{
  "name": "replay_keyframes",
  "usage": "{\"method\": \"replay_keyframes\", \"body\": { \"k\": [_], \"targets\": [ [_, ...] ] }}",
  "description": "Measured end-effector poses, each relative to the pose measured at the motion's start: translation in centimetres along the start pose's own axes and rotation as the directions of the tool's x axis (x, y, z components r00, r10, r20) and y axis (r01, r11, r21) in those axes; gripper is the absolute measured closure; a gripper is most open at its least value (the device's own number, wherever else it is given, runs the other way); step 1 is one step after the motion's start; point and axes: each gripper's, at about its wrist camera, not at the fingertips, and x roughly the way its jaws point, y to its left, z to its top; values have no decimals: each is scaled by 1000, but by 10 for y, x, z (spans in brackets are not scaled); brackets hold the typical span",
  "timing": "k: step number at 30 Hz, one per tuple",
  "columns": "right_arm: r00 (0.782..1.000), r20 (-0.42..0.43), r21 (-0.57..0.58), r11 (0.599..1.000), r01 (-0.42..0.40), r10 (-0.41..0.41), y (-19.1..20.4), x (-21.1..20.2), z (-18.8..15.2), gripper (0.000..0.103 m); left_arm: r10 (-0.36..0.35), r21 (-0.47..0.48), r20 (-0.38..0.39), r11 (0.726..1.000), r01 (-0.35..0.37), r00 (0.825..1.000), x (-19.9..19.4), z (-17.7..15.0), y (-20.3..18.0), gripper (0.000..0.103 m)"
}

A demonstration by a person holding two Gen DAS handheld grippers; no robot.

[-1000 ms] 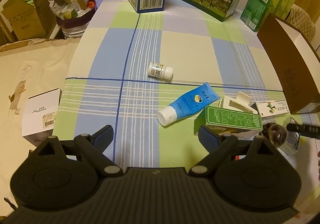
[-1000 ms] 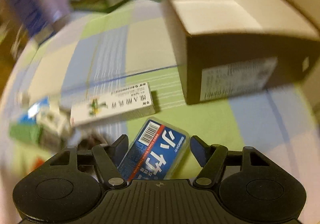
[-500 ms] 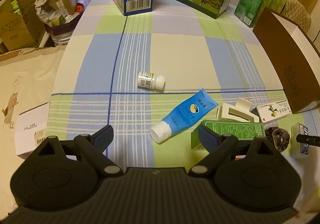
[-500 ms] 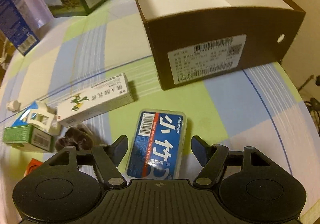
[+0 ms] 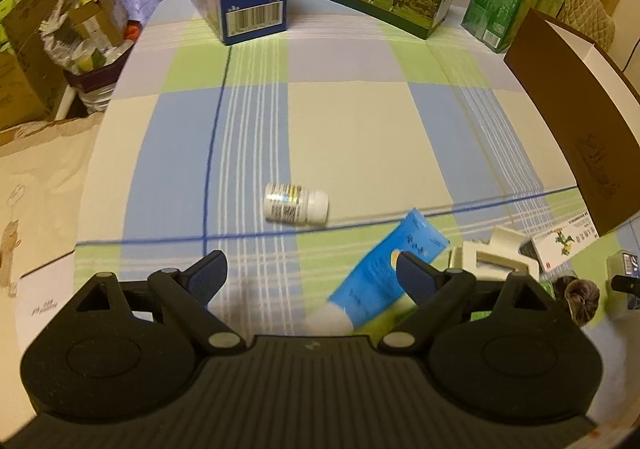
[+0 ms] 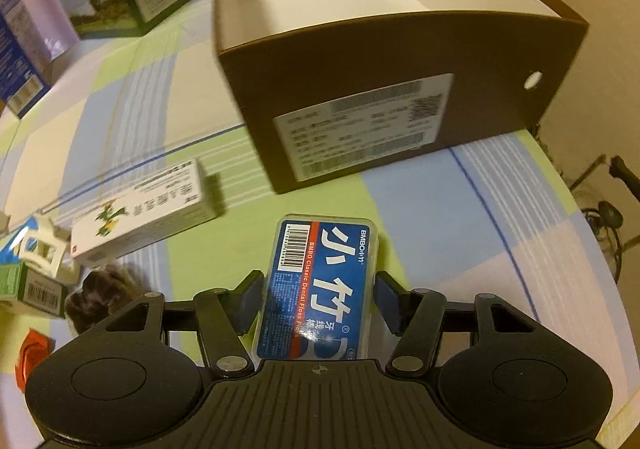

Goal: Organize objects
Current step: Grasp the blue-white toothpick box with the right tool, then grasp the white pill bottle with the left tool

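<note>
My R gripper (image 6: pixel 318 299) clamps the floss case (image 6: pixel 320 285) by its long sides — short carry to the open brown box (image 6: pixel 400 101); L gripper (image 5: pixel 310 275) spread wide, empty, lined up w/ the pill bottle (image 5: pixel 296 203).

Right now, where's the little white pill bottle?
In the left wrist view, the white pill bottle lies on its side mid-table on the checked tablecloth, ahead of the open left gripper and just up-left of the blue tube.
</note>
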Motion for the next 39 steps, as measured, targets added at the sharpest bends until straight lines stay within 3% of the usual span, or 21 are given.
{"method": "replay_keyframes", "body": {
  "k": [10,14,19,22,39],
  "targets": [
    [1000,-4,4,1000,20,-20,-2,4,1,47,-27,98,-2,995,27,1000,52,24,8,22],
    [1000,-5,-9,999,31,-31,0,6,3,47,-28,129,-21,991,31,999,67,28,12,38],
    [999,-10,-29,999,38,-38,4,7,5,47,-21,172,-17,985,24,1000,73,28,11,47],
    [999,-12,-37,999,38,-39,6,7,7,47,-26,186,-11,982,28,1000,73,29,9,59],
    [1000,10,-69,997,21,-20,1,5,-1,48,19,133,-29,991,-15,999,54,9,10,60]
  ]
}}
